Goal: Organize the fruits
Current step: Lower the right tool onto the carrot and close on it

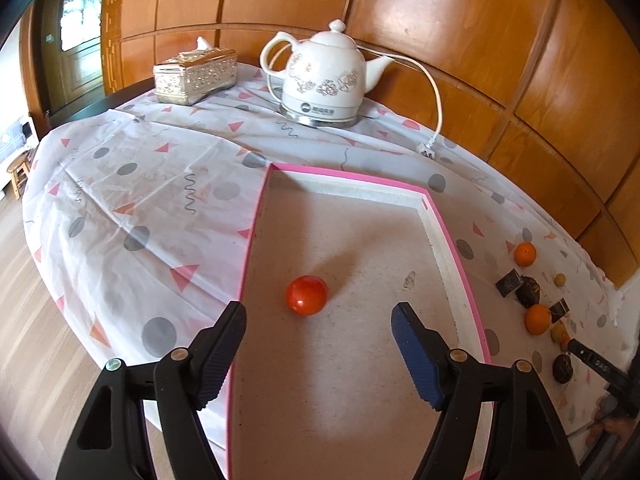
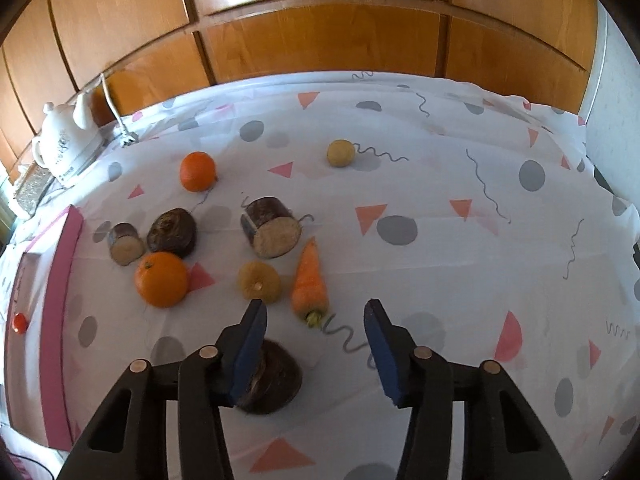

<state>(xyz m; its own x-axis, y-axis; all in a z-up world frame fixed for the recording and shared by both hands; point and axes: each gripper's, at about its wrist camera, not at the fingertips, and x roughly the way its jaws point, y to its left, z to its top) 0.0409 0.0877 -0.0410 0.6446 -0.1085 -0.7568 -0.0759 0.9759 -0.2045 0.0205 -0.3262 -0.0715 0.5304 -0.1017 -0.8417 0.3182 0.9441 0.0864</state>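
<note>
A red tomato [image 1: 307, 295] lies inside the pink-rimmed tray [image 1: 256, 216]; it also shows small in the right wrist view [image 2: 19, 323]. My left gripper [image 1: 319, 322] is open and empty, just behind the tomato over the tray. My right gripper [image 2: 315, 326] is open and empty above the cloth, with a carrot [image 2: 309, 282] just ahead between the fingers. Two oranges [image 2: 161, 279] [image 2: 197, 171], a yellow fruit [image 2: 259, 281], a small yellow ball [image 2: 340, 153] and several dark brown pieces [image 2: 271, 227] lie on the cloth. A dark round piece [image 2: 276, 384] sits under the left finger.
A white kettle [image 1: 322, 76] with its cord [image 1: 436, 92] and a silver tissue box [image 1: 195, 76] stand at the table's back. Wooden wall panels [image 2: 320, 32] run behind. The patterned tablecloth [image 2: 440, 240] stretches to the right. The table edge drops to the floor [image 1: 36, 320] on the left.
</note>
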